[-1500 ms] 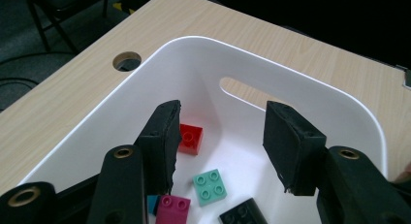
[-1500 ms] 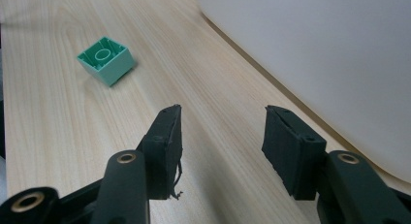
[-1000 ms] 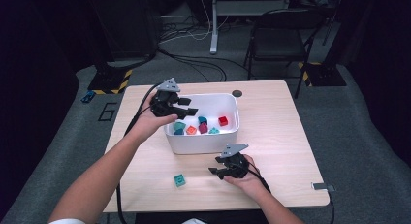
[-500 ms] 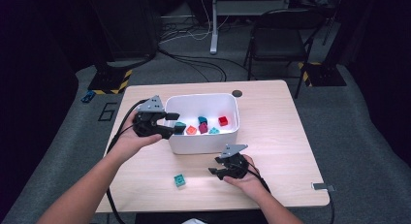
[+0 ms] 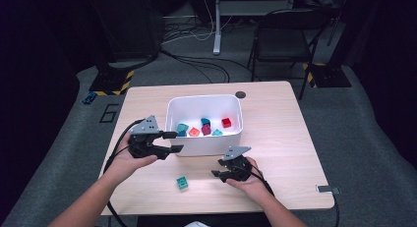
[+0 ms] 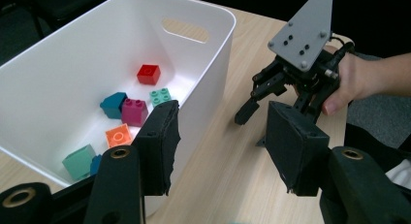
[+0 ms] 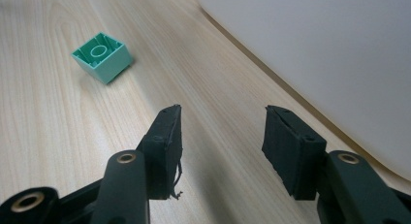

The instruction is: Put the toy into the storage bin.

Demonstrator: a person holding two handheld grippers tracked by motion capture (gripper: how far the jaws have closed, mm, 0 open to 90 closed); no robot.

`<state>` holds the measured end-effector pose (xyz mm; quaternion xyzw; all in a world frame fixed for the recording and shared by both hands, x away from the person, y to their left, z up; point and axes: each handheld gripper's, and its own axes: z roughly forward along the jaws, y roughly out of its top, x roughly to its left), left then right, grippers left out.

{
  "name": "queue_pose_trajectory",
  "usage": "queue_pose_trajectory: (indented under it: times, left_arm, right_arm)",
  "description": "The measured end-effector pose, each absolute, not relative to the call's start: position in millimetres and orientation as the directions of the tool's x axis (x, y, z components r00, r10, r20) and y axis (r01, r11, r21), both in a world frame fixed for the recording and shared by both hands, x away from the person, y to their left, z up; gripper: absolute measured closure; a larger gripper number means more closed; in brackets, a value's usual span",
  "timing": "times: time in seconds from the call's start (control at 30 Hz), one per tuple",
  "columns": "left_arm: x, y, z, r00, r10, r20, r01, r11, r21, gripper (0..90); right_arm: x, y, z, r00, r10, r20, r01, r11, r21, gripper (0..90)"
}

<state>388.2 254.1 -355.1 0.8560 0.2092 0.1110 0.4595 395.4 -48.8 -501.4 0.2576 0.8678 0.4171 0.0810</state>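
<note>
A white bin (image 5: 204,98) stands mid-table holding several bricks, among them a red one (image 5: 226,122), an orange one (image 5: 194,131) and a magenta one (image 5: 206,129). My left gripper (image 5: 173,141) hovers at the bin's front left corner, outside its wall (image 6: 213,88), open (image 6: 220,136) with nothing between the pads. A green brick (image 5: 182,183) lies on the table in front of the bin, hollow side up (image 7: 102,56). My right gripper (image 5: 219,176) rests low to its right, open (image 7: 220,136) and empty, with the bin's wall (image 7: 315,49) beside it. It also shows across the table (image 6: 252,122).
A small black disc (image 5: 240,95) sits on the table behind the bin. A little metal piece (image 5: 327,189) lies at the table's front right edge. A black chair (image 5: 280,30) and cables stand on the floor beyond the table.
My left gripper has come away from above the bin's left side, moving left, down and toward the person to the bin's front left corner. The right gripper and green brick have stayed put.
</note>
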Motion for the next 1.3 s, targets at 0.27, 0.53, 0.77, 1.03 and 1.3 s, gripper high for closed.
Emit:
queue_pose_trajectory:
  times: [0.27, 0.53, 0.77, 1.03, 1.3]
  left_arm:
    - [378.8, 260.1, -372.4, 0.887, 0.463, -0.006, 0.258, -0.483, 0.837, 45.8]
    - [371.9, 260.8, -415.4, 0.873, 0.488, -0.026, 0.300, -0.494, 0.816, 45.8]
    - [371.7, 257.9, -450.2, 0.871, 0.485, -0.081, 0.348, -0.492, 0.798, 46.0]
    - [370.3, 252.0, -479.5, 0.872, 0.480, -0.100, 0.373, -0.516, 0.771, 46.0]
    - [368.6, 249.7, -495.6, 0.872, 0.477, -0.109, 0.384, -0.529, 0.757, 46.6]
  right_arm:
    - [395.4, -48.7, -501.4, -0.852, 0.518, 0.076, 0.383, 0.517, 0.765, 47.9]
    - [395.3, -48.4, -501.5, -0.853, 0.516, 0.075, 0.381, 0.519, 0.765, 47.9]
    - [395.3, -49.0, -501.1, -0.850, 0.522, 0.077, 0.386, 0.515, 0.765, 47.9]
    - [395.1, -49.1, -501.0, -0.848, 0.524, 0.079, 0.389, 0.514, 0.764, 47.9]
    - [395.4, -49.6, -500.7, -0.850, 0.521, 0.074, 0.383, 0.516, 0.766, 47.9]
